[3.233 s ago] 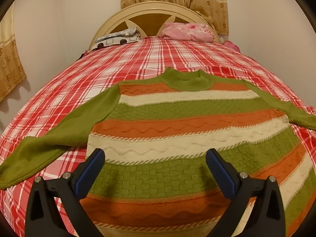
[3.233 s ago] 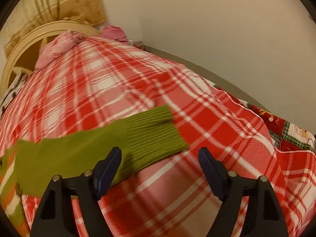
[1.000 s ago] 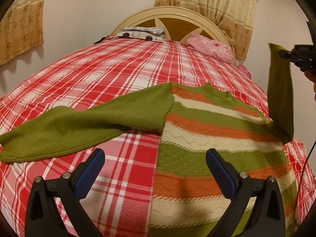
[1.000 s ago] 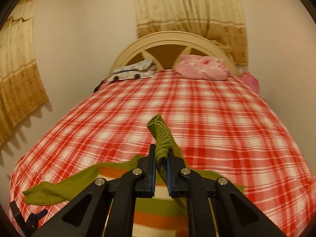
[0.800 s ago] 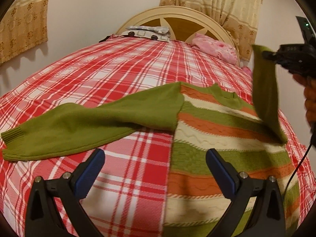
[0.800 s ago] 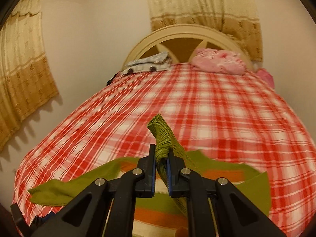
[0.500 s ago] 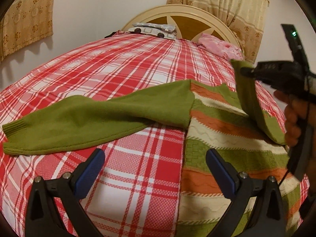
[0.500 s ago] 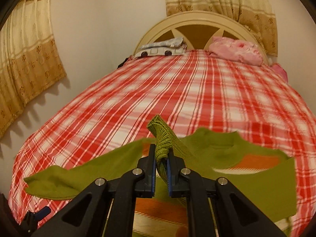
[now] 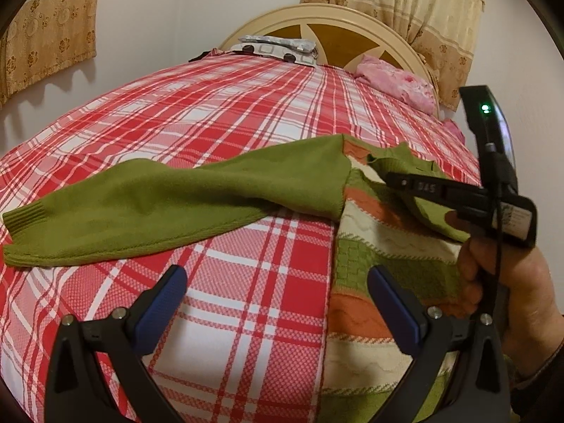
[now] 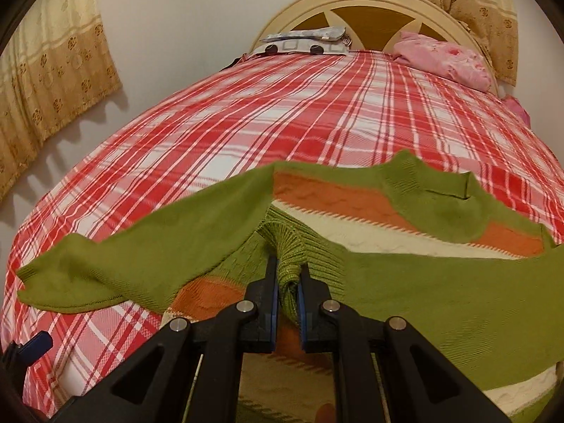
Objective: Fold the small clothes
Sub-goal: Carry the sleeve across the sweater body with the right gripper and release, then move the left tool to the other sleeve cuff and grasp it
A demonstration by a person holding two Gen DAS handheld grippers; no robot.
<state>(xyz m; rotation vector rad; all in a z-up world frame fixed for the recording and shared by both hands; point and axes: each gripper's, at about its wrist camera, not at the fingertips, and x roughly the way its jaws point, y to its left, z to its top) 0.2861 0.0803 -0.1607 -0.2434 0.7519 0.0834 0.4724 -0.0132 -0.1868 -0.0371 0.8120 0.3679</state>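
Observation:
A knitted sweater (image 9: 380,253) with green, orange and cream stripes lies flat on the red plaid bedspread (image 9: 218,112). Its left green sleeve (image 9: 158,208) stretches out to the left. My right gripper (image 10: 288,282) is shut on the ribbed cuff of the right sleeve (image 10: 440,292), which is drawn across the sweater's chest (image 10: 352,222). In the left wrist view, that right gripper (image 9: 389,178) reaches in from the right, low over the collar area, held by a hand (image 9: 500,275). My left gripper (image 9: 278,299) hangs open and empty above the bedspread, beside the sweater's left edge.
A cream headboard (image 9: 338,28) stands at the far end, with a folded patterned cloth (image 9: 278,46) and a pink bundle (image 9: 394,81) in front of it. Curtains (image 10: 53,70) hang on the left wall. A tip of the left gripper (image 10: 33,343) shows at bottom left.
My right gripper has come down and to the left with the cuff, laying the raised right sleeve across the sweater's chest. The left gripper has stayed open and almost still.

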